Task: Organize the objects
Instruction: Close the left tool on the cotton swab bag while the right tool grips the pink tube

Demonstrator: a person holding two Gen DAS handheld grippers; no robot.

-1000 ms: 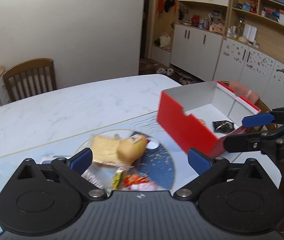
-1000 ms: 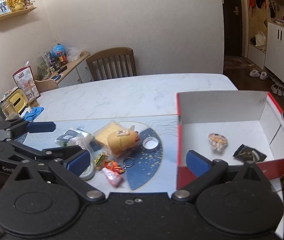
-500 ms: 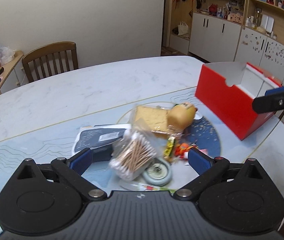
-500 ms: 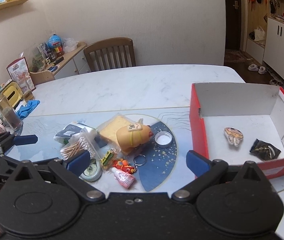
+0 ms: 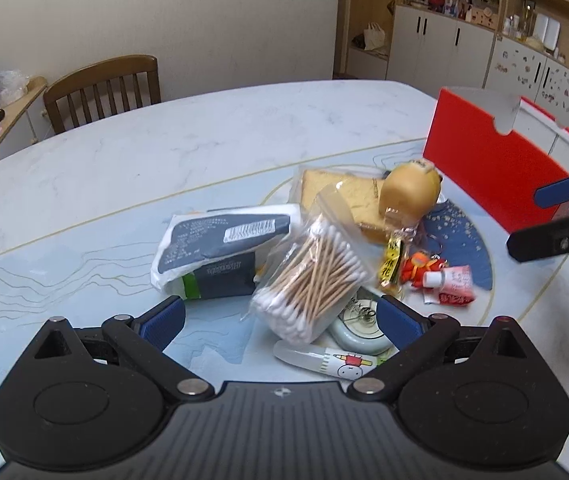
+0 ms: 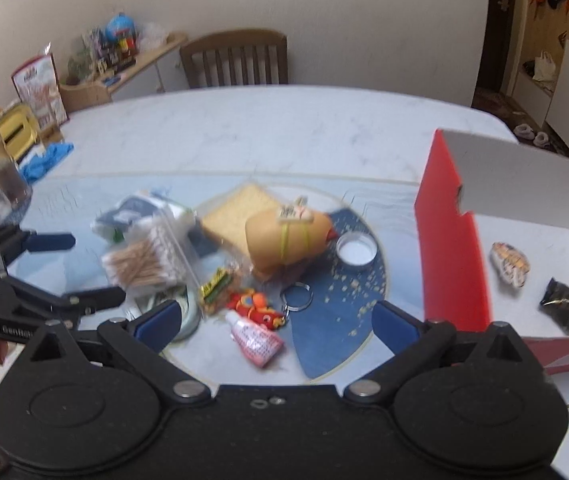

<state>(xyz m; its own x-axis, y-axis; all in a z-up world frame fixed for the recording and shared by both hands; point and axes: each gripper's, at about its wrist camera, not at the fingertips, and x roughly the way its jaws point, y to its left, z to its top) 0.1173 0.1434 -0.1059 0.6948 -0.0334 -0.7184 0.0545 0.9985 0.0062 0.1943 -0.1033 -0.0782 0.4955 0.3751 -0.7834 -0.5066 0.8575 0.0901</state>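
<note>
While the left gripper is hanging wide open and empty at the bottom of the left wrist view, a clear bag of cotton swabs is lying between its blue fingertips, touching neither. The swabs' long axis is running from lower left to upper right. Just left of the bag a dark blue and white packet is lying with a barcode label facing up; its print is too small to read. Under the bag's lower edge a round tape measure and a white tube with a cartoon figure are showing. Farther up, wrapped bread and a yellow plush toy are sitting at centre right, with a small pink-labelled bottle to their lower right. The red box is standing at the right edge, and the right gripper is reaching in below it.

Turning to the right wrist view, which is blurred, the right gripper is also gaping wide and holding nothing, with the pink-labelled bottle and a red keychain charm lying between its fingertips. The bottle is pointing its cap toward upper left. At the left edge the left gripper is open, marked "Gen", beside the swab bag. On the right, the red box is holding two small packets.
</note>
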